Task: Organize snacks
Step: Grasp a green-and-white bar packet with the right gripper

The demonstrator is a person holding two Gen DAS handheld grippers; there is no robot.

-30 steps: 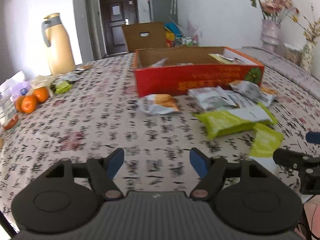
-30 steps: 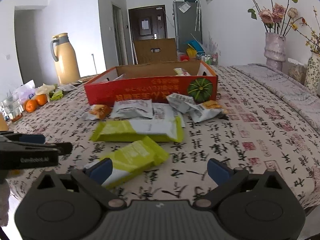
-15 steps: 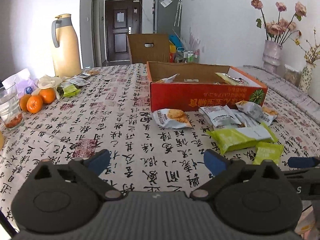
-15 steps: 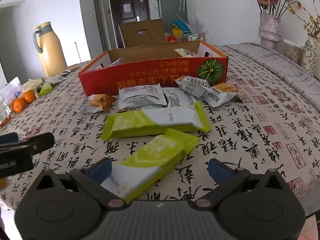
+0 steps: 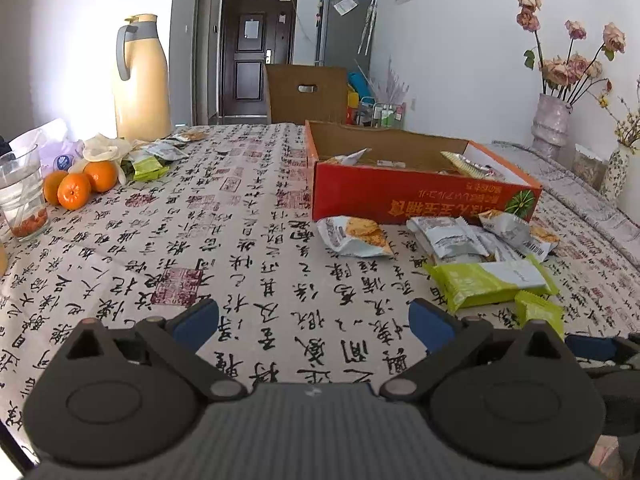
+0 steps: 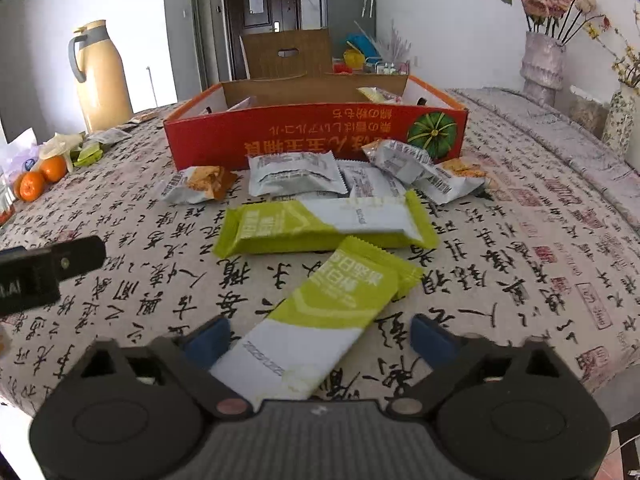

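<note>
Closing around the nearest green snack packet [image 6: 320, 320] on the counter [image 6: 520, 272], the right gripper [image 6: 320, 338] had not yet pinched it. Likely light, crinkly and slippery; best gripped across its flat middle. The left gripper [image 5: 314, 322] stood spread, empty.

I see a beige tablecloth [image 6: 520, 240] printed with black calligraphy and red seal stamps, and on it a red box [image 6: 316, 136] with yellow lettering and a green pumpkin picture. My nearest snack packet [image 6: 320, 320] is lime green and white, the far ones [image 6: 296, 174] silver-grey with orange. My gripper fingertips [image 6: 208, 340] are blue on black, beside orange tangerines [image 5: 74, 190] and a cream jug [image 5: 140, 80].
</note>
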